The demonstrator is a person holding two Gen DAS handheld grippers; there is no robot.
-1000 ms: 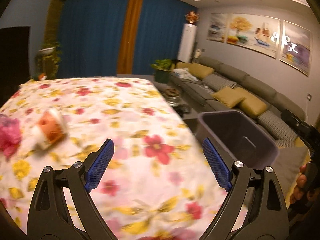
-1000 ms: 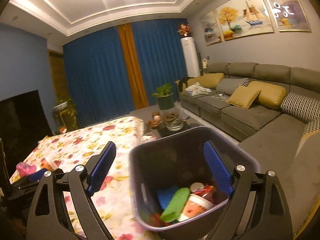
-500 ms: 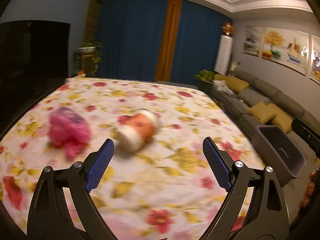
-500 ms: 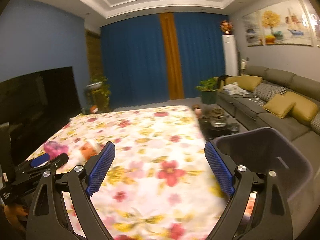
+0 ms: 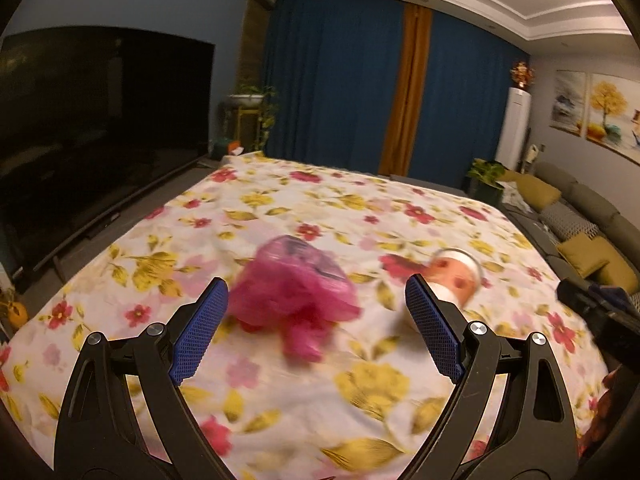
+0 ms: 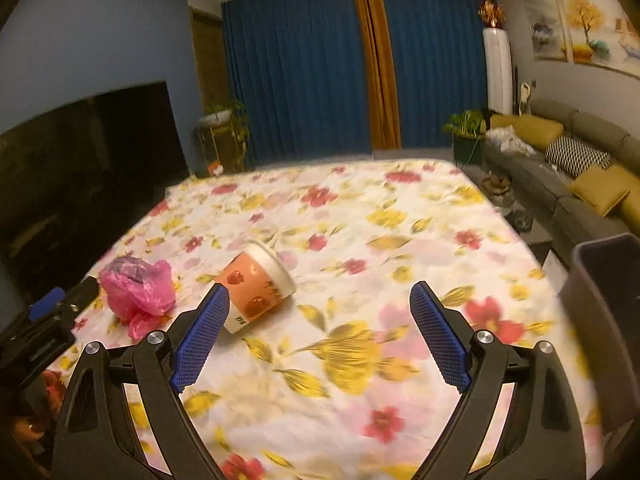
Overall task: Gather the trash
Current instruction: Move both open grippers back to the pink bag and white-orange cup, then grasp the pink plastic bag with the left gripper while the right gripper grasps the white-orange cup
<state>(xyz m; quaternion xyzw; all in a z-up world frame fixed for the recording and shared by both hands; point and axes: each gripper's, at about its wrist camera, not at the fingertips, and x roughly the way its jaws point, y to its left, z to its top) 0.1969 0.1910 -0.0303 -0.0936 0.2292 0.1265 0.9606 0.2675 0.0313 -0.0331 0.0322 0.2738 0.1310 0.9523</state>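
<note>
A crumpled pink plastic bag lies on the floral tablecloth, just ahead of my open left gripper and between the lines of its fingers. An orange and white paper cup lies on its side to the right of the bag, partly behind the right finger. In the right wrist view the same cup rests ahead and left of my open right gripper, with the pink bag further left. Both grippers hold nothing. The left gripper shows at the left edge there.
A dark grey bin stands off the table's right edge. A large black TV fills the left wall. A grey sofa with yellow cushions runs along the right, and plants stand by blue curtains at the back.
Both views have swung left, away from the bin toward the table. The pink bag now sits centred before my left gripper, and the cup has come closer to my right gripper.
</note>
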